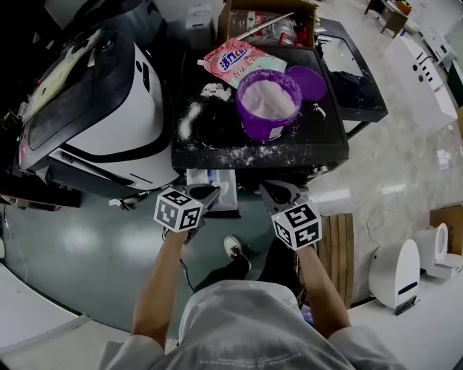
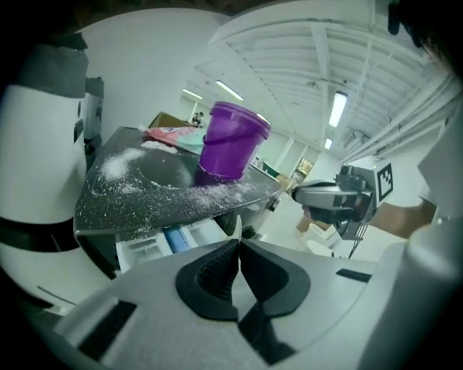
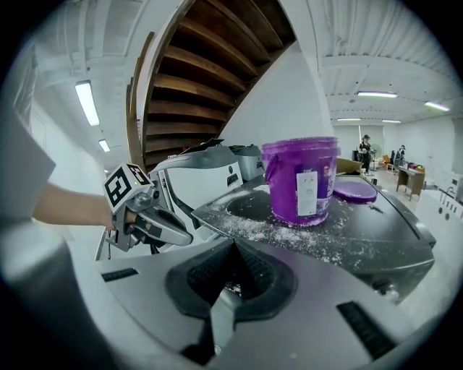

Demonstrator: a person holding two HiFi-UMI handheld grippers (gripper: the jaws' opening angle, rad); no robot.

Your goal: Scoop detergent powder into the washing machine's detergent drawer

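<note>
A purple bucket (image 1: 268, 108) (image 2: 231, 141) (image 3: 300, 181) of white powder stands on the black, powder-strewn washing machine top (image 1: 217, 141). Its purple lid (image 1: 307, 81) (image 3: 351, 191) lies beside it, and a pink detergent bag (image 1: 239, 61) (image 2: 170, 136) lies behind. The detergent drawer (image 1: 217, 184) (image 2: 166, 242) is pulled out under the front edge. My left gripper (image 1: 211, 192) (image 2: 238, 242) is shut just in front of the drawer. My right gripper (image 1: 266, 189) (image 3: 231, 249) is shut to the drawer's right, below the machine's front edge. I see nothing clearly held in either.
A large white and black appliance (image 1: 94, 108) stands to the left of the machine. An open cardboard box (image 1: 268, 22) sits behind it and a small pale object (image 1: 318, 110) lies right of the bucket. A wooden pallet (image 1: 338, 246) lies on the floor at the right.
</note>
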